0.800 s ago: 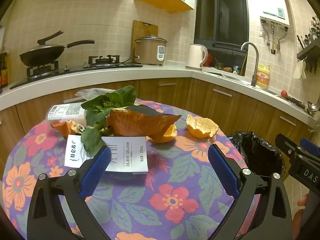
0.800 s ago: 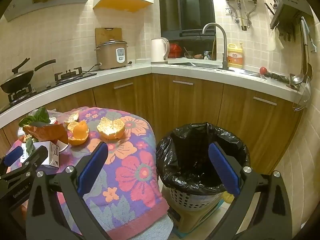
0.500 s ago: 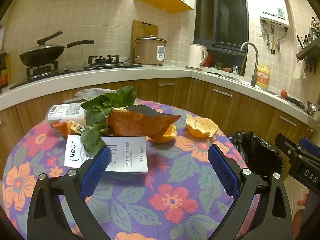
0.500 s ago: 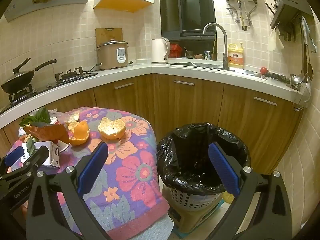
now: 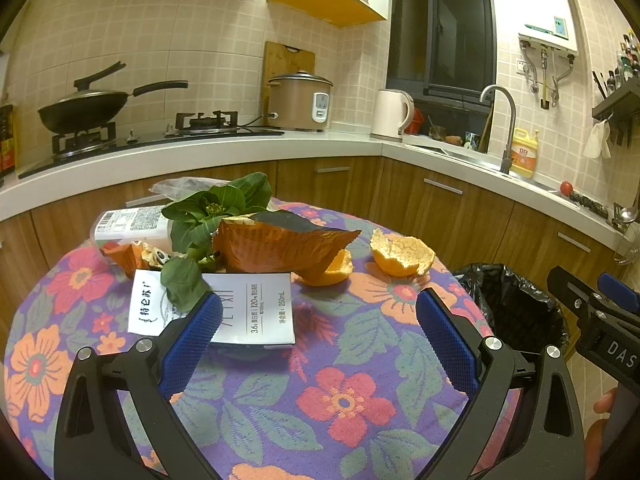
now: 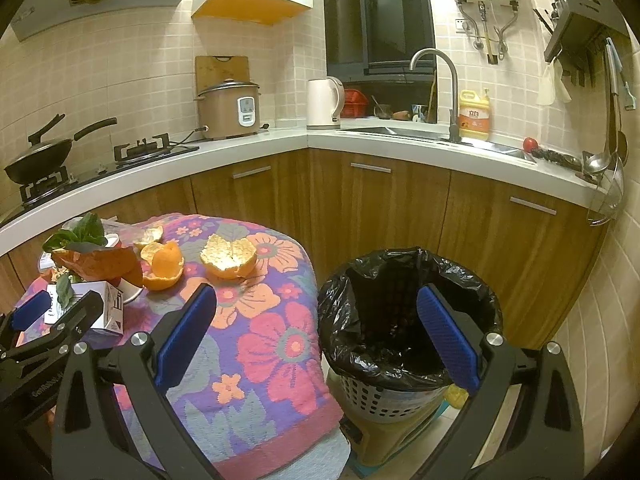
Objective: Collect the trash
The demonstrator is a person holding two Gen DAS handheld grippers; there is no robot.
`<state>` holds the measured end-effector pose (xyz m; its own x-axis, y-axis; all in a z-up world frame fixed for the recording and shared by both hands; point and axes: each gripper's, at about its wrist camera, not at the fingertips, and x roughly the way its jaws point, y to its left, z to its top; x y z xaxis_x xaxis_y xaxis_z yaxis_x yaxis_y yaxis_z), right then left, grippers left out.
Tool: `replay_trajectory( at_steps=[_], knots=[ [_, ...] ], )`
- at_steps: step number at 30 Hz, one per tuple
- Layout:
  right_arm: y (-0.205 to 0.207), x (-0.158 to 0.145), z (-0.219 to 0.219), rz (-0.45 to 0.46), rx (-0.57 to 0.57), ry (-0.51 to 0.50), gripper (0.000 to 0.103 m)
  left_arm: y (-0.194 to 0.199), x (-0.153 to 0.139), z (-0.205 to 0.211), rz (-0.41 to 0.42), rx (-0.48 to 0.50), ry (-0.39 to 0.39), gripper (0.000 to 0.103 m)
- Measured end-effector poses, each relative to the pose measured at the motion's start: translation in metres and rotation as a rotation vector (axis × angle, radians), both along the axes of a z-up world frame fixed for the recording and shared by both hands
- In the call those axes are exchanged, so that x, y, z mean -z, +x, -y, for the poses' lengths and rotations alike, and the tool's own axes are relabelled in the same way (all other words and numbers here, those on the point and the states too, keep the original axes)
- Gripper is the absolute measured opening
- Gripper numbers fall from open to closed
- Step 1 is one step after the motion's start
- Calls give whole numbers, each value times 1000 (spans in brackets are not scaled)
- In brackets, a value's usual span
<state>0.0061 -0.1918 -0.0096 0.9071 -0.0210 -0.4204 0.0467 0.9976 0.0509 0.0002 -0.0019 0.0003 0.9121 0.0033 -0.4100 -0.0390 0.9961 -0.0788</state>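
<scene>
1. Just ahead of the left claw, whose jaws stand wide apart with nothing between them, lies the white milk carton on the flowered tablecloth; its near edge sits just beyond the left pad. It looks like light, crushable card, so a grip across its flat faces should hold, though a firm squeeze would likely buckle it

2. Behind the carton is the torn orange wrapper, probably thin and crackly, best pinched at a free edge. Green leaves drape over the wrapper and onto the carton; they look limp and could drag along with either

3. Further ahead and to the right of the left claw lie two orange peels, cupped, light and likely a little slippery on the rind; a rim would be the place to pinch

4. A clear plastic tub with a printed label lies behind the leaves, to the left

5. Directly between the right claw jaws, also spread wide and empty, stands the bin with a black liner, below table height and beside the cloth's edge

6. Hard to read: the bin's inside is dark, so whether anything is in it I cannot tell. The small scraps left of the wrapper, under the leaves, are too jumbled to name. The wrapper and leaves hide the tub's lower part and the carton's far end
</scene>
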Motion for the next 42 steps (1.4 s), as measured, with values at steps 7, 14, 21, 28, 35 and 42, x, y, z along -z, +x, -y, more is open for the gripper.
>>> replay_trajectory(
  at_steps=[7, 14, 21, 28, 35, 42],
  knots=[
    [-1, 1, -1, 2, -6, 8, 95, 0, 0, 0, 0, 0, 1, 94],
    [-2, 1, 3, -1, -14, 19, 95, 0, 0, 0, 2, 0, 1, 94],
    [-3, 2, 1, -3, -20, 6, 95, 0, 0, 0, 4, 1, 2, 94],
    [-3, 4, -4, -13, -31, 3, 95, 0, 0, 0, 7, -2, 0, 94],
    [8, 6, -9, -61, -123, 104, 95, -5, 3, -2, -26, 33, -36, 94],
    [14, 2, -36, -30, -154, 48, 95, -27, -17, -77, -62, -42, -69, 94]
  ],
)
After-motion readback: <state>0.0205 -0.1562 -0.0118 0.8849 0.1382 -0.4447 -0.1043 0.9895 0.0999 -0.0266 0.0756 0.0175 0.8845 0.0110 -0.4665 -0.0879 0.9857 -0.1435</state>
